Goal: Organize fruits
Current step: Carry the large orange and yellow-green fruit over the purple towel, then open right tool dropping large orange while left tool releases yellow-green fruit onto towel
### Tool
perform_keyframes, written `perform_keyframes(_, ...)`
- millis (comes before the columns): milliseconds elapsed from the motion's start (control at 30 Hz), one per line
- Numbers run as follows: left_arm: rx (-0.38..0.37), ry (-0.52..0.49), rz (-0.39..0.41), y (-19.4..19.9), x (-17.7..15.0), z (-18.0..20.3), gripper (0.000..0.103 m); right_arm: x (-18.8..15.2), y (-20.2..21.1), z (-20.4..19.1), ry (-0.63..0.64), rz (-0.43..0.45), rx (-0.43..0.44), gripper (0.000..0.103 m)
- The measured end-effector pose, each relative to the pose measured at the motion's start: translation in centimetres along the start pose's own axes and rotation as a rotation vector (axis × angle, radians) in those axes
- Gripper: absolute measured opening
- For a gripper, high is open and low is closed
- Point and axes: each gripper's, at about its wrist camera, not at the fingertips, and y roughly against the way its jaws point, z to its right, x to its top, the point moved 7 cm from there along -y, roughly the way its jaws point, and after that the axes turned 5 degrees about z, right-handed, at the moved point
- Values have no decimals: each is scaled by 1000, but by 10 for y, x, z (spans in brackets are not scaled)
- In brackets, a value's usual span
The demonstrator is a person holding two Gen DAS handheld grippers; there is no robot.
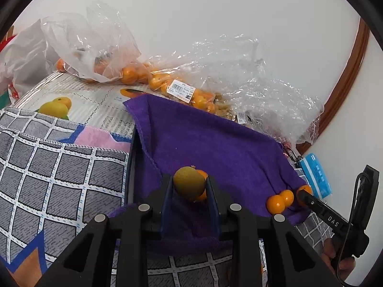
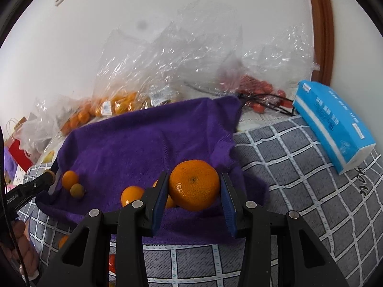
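Here the left tongs (image 1: 189, 186) pinch a yellowish fruit (image 1: 188, 183), right tongs (image 2: 194, 186) a half-hidden mandarin (image 2: 194, 184).

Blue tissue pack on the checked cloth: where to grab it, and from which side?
The blue tissue pack lies flat on the checked cloth, its long axis running away from the right wrist camera. Probably best from above, jaws across the short width near mid-length, if they span it. The long sides are flat and parallel, and a centred grip should not tip it.
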Motion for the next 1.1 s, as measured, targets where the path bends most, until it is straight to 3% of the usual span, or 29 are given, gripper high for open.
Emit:
perform_keyframes(400,3,-16,-20,-4,-4,3,27,-5,-3,-10,72,-7,-24,42)
perform_keyframes(600,6,-30,-26,-7,-5,5,27,-3,5,-17,115,38,-31,43)
perform_keyframes(867,15,-66,-14,-5,-7,11,27,0,12,-28,145,85,-42,59)
perform_keyframes(1000,22,-93,9,-3,-5,15,37,1,15,-34,133,106,-27,64)
perform_keyframes(1100,18,-99,26,0,-3,16,38,0,15,-38,154,121,-29,64)
